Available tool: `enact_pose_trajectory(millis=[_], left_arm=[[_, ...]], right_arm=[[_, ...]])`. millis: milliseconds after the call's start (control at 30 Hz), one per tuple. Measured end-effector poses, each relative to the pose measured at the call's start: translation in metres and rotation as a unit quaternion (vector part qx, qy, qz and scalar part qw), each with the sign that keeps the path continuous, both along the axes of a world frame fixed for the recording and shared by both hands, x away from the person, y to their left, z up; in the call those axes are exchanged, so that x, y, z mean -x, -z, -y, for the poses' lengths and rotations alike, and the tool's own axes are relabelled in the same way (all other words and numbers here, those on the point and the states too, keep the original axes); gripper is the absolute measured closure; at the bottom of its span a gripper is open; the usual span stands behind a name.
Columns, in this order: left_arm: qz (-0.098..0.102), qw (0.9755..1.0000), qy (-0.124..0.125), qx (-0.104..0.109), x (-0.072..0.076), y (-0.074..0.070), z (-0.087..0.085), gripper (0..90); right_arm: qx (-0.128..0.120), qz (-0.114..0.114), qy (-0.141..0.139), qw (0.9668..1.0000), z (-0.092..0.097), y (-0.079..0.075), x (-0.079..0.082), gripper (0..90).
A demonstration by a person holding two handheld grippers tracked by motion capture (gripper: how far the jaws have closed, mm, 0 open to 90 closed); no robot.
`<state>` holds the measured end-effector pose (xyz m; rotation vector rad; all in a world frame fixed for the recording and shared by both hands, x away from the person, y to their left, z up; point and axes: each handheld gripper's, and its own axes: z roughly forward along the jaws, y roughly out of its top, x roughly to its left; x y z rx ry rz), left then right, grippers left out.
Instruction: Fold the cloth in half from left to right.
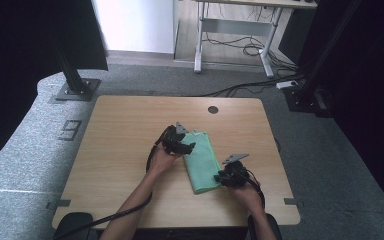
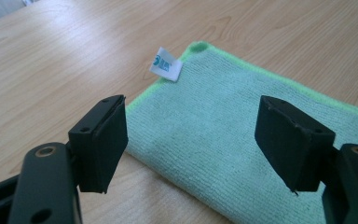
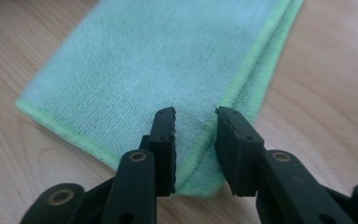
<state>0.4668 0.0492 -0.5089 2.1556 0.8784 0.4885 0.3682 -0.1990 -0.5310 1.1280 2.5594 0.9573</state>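
Note:
A folded green microfibre cloth [image 1: 202, 160] lies flat on the wooden table [image 1: 125, 140], its long side running away from the person. A white label [image 2: 166, 64] sticks out at its far left corner. My left gripper [image 1: 187, 148] hovers at the cloth's far left edge. In the left gripper view its jaws [image 2: 191, 140] stand wide apart above the cloth [image 2: 223, 116], with nothing between the pads. My right gripper [image 1: 220, 177] sits at the cloth's near right corner. Its jaws [image 3: 196, 140] are a narrow gap apart, with the cloth's [image 3: 168, 60] folded edge running between them, untouched by the pads.
A round cable hole [image 1: 213, 109] is set in the table's far edge. Grey carpet surrounds the table. A black post on a base plate [image 1: 75, 90] stands at the far left. A desk frame [image 1: 232, 35] and floor cables [image 1: 245, 87] lie behind.

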Motion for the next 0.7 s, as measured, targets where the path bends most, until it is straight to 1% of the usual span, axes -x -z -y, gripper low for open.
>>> enact_pose_trajectory(millis=[33, 67, 100, 133, 200, 233, 267, 367, 400, 433, 500, 567, 600, 633, 700], left_arm=[[-0.002, 1.0, 0.001, 0.0, 0.001, 0.001, 0.0, 25.5], [-0.002, 1.0, 0.002, -0.001, 0.001, 0.002, 0.001, 25.5], [-0.002, 1.0, 0.003, -0.004, 0.002, 0.003, 0.001, 25.5], [-0.001, 1.0, 0.004, -0.008, 0.002, 0.003, 0.001, 25.5], [-0.001, 1.0, 0.003, -0.009, 0.003, 0.004, 0.0, 25.5], [-0.001, 1.0, 0.004, -0.007, 0.004, 0.005, -0.001, 25.4], [-0.002, 1.0, 0.003, -0.005, 0.004, 0.005, -0.002, 25.2], [-0.001, 1.0, 0.001, -0.001, 0.006, 0.004, -0.004, 24.4], [-0.001, 1.0, 0.0, 0.001, 0.007, 0.004, -0.005, 24.1], [-0.001, 1.0, 0.0, 0.005, 0.008, 0.003, -0.007, 23.8], [-0.002, 0.9999, 0.002, 0.01, 0.01, 0.003, -0.008, 23.0], [0.0, 1.0, 0.004, 0.009, 0.012, 0.002, -0.008, 22.9], [0.0, 1.0, 0.005, 0.009, 0.013, 0.003, -0.008, 22.8], [0.0, 1.0, 0.004, 0.009, 0.014, 0.003, -0.008, 22.6], [0.0, 1.0, 0.006, 0.007, 0.015, 0.003, -0.008, 22.4]], right_arm=[[0.005, -0.002, 0.0, 1.0, -0.002, 0.002, 0.0, 71.0], [0.004, -0.003, -0.001, 1.0, -0.002, 0.001, 0.0, 77.7], [0.004, -0.004, -0.002, 1.0, -0.003, 0.001, 0.0, 82.1], [0.008, -0.001, -0.004, 1.0, -0.004, 0.0, 0.0, 84.8], [0.006, 0.001, -0.002, 1.0, -0.004, -0.002, 0.0, 85.5], [0.004, 0.007, -0.002, 1.0, -0.004, -0.004, 0.001, 85.6], [-0.005, 0.015, 0.0, 0.9999, -0.002, -0.008, 0.002, 85.6], [-0.02, 0.038, 0.005, 0.9991, 0.001, -0.019, 0.006, 85.6], [-0.023, 0.044, 0.008, 0.9987, 0.003, -0.022, 0.007, 85.5], [-0.025, 0.044, 0.01, 0.9987, 0.004, -0.024, 0.007, 85.3], [-0.03, 0.042, 0.014, 0.9986, 0.008, -0.024, 0.007, 84.4], [-0.029, 0.034, 0.018, 0.9988, 0.009, -0.022, 0.005, 82.1], [-0.024, 0.023, 0.019, 0.9993, 0.01, -0.018, 0.003, 77.9], [-0.018, 0.007, 0.021, 0.9996, 0.01, -0.014, 0.0, 76.3], [-0.006, 0.0, 0.023, 0.9997, 0.011, -0.007, -0.002, 76.7]])
